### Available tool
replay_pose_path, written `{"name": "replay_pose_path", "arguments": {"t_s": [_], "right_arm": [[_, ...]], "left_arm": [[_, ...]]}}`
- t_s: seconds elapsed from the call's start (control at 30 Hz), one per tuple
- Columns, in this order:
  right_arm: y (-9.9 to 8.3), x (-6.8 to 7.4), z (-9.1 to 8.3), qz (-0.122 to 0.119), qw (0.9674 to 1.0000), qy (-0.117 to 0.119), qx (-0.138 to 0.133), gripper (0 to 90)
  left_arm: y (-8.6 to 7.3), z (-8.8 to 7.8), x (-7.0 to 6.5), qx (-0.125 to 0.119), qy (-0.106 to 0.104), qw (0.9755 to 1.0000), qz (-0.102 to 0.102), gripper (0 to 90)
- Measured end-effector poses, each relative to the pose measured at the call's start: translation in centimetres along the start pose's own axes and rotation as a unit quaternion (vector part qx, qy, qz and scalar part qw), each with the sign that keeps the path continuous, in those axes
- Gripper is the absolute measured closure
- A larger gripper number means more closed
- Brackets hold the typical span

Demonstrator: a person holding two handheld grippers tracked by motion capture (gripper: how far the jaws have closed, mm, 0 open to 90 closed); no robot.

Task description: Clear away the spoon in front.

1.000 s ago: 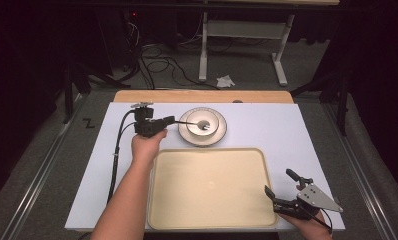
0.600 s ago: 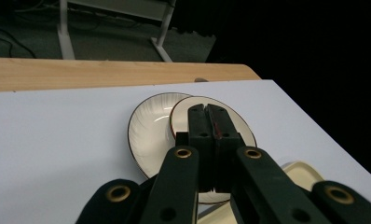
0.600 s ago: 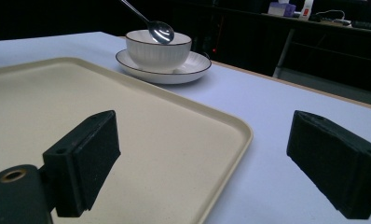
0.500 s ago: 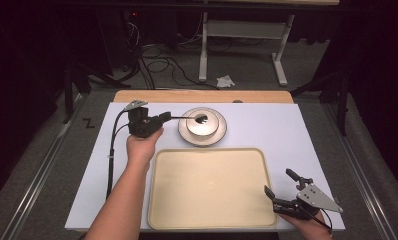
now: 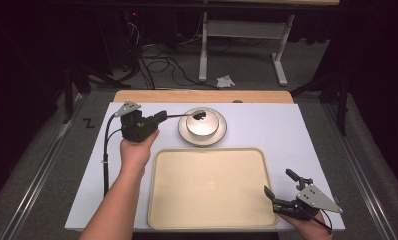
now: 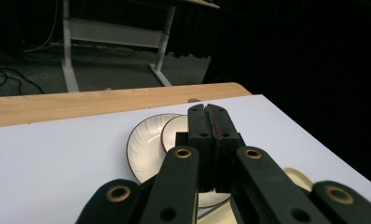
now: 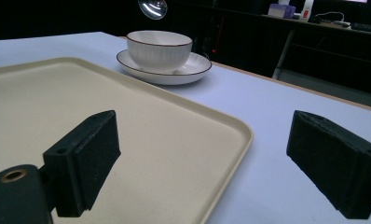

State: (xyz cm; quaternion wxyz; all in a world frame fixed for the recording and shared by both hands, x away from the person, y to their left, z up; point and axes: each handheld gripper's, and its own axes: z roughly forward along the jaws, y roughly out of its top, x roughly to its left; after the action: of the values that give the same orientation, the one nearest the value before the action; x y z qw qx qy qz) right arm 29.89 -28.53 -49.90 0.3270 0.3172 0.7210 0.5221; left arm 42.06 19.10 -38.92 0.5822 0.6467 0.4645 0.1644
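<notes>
high view: overhead, forward-down on table point(image 5: 297, 130) | left gripper view: low, close, facing bowl point(image 6: 174, 133) | right gripper view: tray-level, across tray point(image 7: 141, 121) | shared: bowl, saucer point(image 7: 193, 70)

Both grippers are black. The left gripper point(image 5: 159, 118) carries a grey three-cornered plate on top and trails a black cable; brass-coloured rivets ring the pivots of its linkage arms. The right gripper point(image 5: 282, 184) bears the same grey plate, with blocky black pads. The forearms are unsleeved
</notes>
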Motion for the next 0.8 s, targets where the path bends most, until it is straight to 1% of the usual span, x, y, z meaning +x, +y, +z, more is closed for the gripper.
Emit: {"name": "replay_pose_path", "arguments": {"t_s": [0.03, 0.07, 0.23, 0.33, 0.5, 0.63, 0.77, 0.8], "right_arm": [[0.0, 0.0, 0.0, 0.002, 1.0000, 0.001, 0.001, 10.2], [0.0, 0.0, 0.0, 0.000, 1.0000, 0.001, 0.000, 10.2], [0.0, 0.0, 0.1, -0.001, 1.0000, 0.000, 0.000, 10.7], [0.0, 0.1, 0.1, 0.000, 1.0000, -0.001, 0.002, 10.8], [0.0, 0.2, 0.1, 0.000, 1.0000, 0.001, 0.004, 10.8], [-0.1, 0.2, 0.1, 0.000, 1.0000, 0.002, 0.004, 10.8], [-0.1, 0.3, 0.2, -0.005, 1.0000, 0.003, 0.003, 10.8], [-0.1, 0.3, 0.2, -0.005, 1.0000, 0.003, 0.004, 10.8]], "left_arm": [[-0.1, -0.3, -0.1, 0.003, 0.011, 0.9999, 0.001, 90.0], [-0.2, -0.5, -0.1, -0.003, 0.005, 1.0000, 0.005, 89.9], [-0.9, -1.8, -0.4, -0.010, 0.008, 0.9999, 0.007, 90.0], [-1.3, -2.5, -0.5, -0.013, 0.004, 0.9998, 0.013, 90.0], [-2.2, -3.9, -0.7, -0.022, -0.003, 0.9996, 0.015, 90.0], [-3.1, -5.0, -1.1, -0.026, -0.004, 0.9994, 0.024, 90.0], [-3.9, -6.0, -1.1, -0.033, -0.003, 0.9992, 0.024, 90.0], [-4.2, -6.3, -1.0, -0.038, -0.004, 0.9991, 0.020, 90.0]]}}
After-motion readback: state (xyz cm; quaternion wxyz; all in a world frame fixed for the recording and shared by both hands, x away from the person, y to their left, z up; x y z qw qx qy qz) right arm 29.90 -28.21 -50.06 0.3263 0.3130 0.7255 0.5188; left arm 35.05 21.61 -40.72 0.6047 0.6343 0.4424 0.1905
